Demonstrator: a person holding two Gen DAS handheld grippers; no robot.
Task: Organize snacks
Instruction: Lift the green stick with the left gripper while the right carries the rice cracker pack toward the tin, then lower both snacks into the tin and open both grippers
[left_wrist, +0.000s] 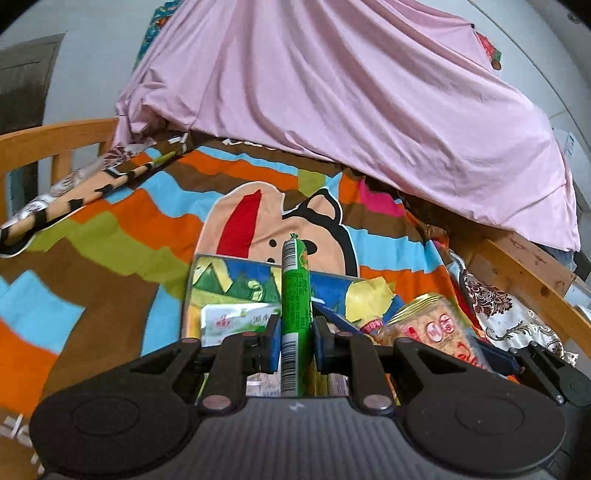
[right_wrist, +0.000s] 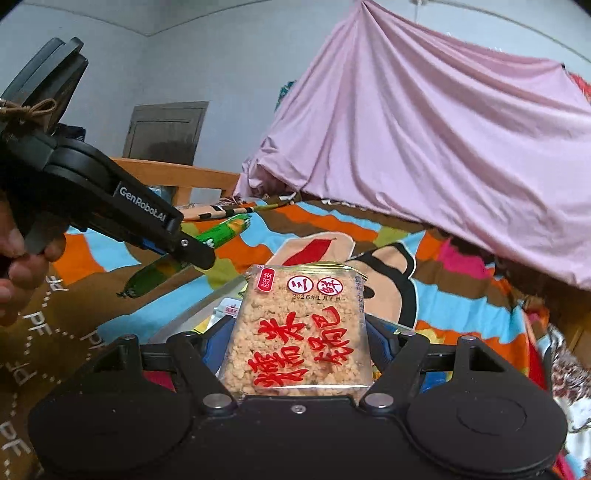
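Left wrist view takes in the biggest thing first: a pink sheet (left_wrist: 351, 92) draped high across the back, and under it the striped cartoon blanket (left_wrist: 110, 229) that I am working over, with a wooden bed rail (left_wrist: 55, 136) at its far left edge. On the blanket, just ahead of my tools, sits a colourful open tin box (left_wrist: 236, 277) with a pale green-and-white packet (left_wrist: 236, 317) lying inside it.

My right gripper (right_wrist: 299, 347) stands about half open and is clamped on a rice cracker packet (right_wrist: 299, 332) (clear wrapper, red characters), its pads pressing the packet's two sides, the packet pointing away from me and raised above the box. From the left wrist view the same packet shows just right of the box.

My left gripper (left_wrist: 294, 332) is clenched almost fully shut on a green sausage stick (left_wrist: 295, 295), which stands along the fingers and juts out well past the tips, over the box's far wall. In the right wrist view that stick (right_wrist: 221, 232) slants out on both sides of the jaws, and my hand (right_wrist: 18, 258) grips the handle.
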